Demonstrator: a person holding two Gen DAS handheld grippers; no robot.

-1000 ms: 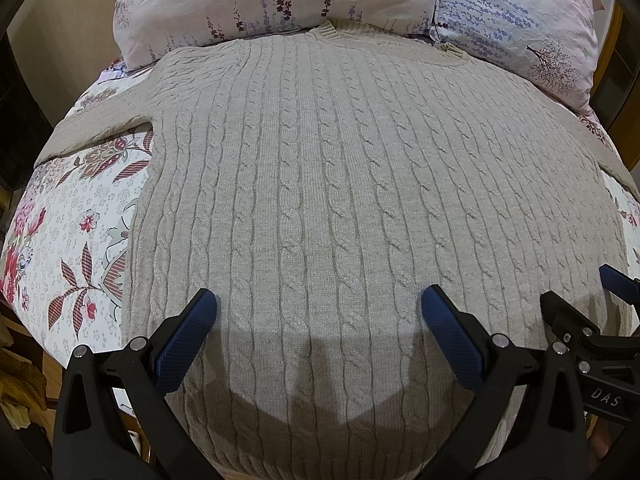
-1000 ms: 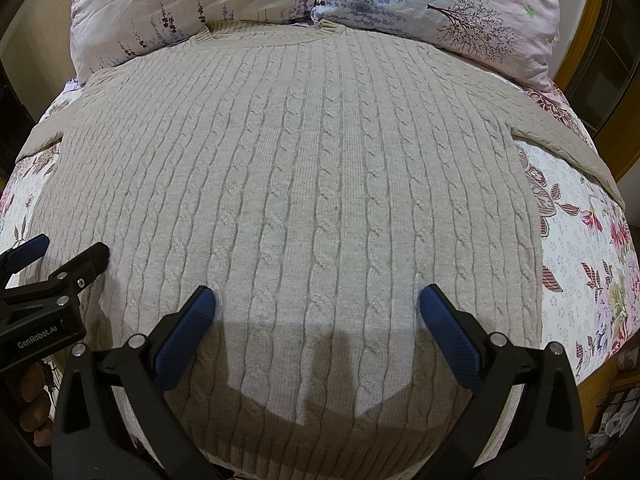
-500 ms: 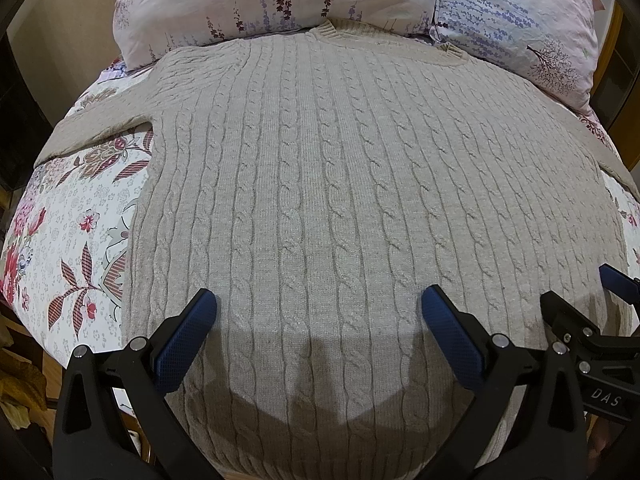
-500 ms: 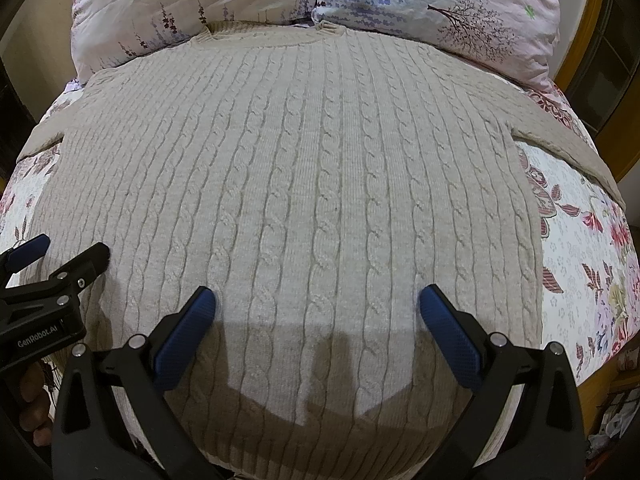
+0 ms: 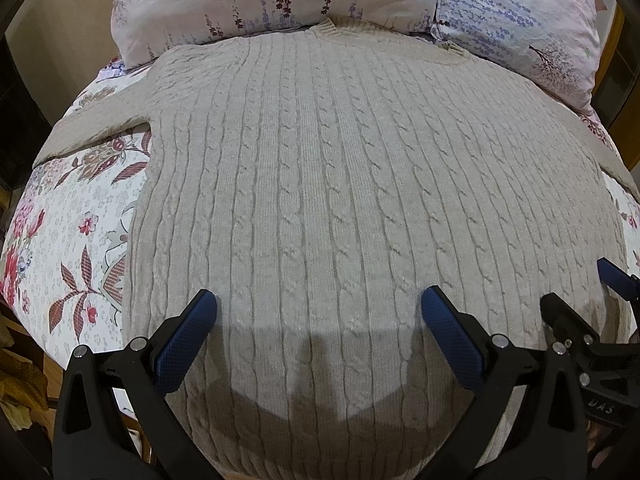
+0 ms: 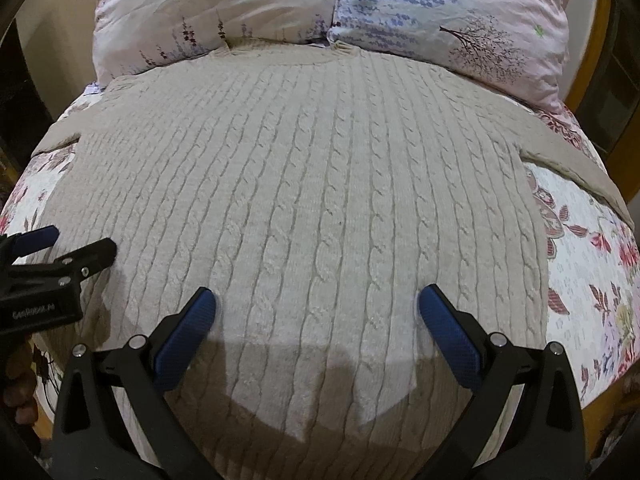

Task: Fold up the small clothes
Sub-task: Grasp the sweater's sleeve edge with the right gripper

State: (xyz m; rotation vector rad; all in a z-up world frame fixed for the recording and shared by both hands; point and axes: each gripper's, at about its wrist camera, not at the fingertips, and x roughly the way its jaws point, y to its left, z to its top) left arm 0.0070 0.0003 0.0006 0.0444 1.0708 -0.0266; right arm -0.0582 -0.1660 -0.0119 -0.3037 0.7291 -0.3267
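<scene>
A beige cable-knit sweater (image 5: 340, 184) lies flat and spread out on the bed, collar at the far end by the pillows; it also fills the right wrist view (image 6: 304, 184). Its left sleeve (image 5: 92, 128) and right sleeve (image 6: 580, 168) reach out sideways. My left gripper (image 5: 318, 312) is open and empty above the sweater's near hem. My right gripper (image 6: 316, 308) is open and empty above the hem too, to the right of the left one. Each gripper shows in the other's view, the right one (image 5: 576, 308) and the left one (image 6: 68, 248).
The sweater lies on a floral bedsheet (image 5: 68, 232), which also shows at the right (image 6: 592, 280). Two pillows (image 5: 280, 4) (image 6: 452, 20) lie at the head of the bed. A wooden bed frame (image 6: 580, 92) runs along the right.
</scene>
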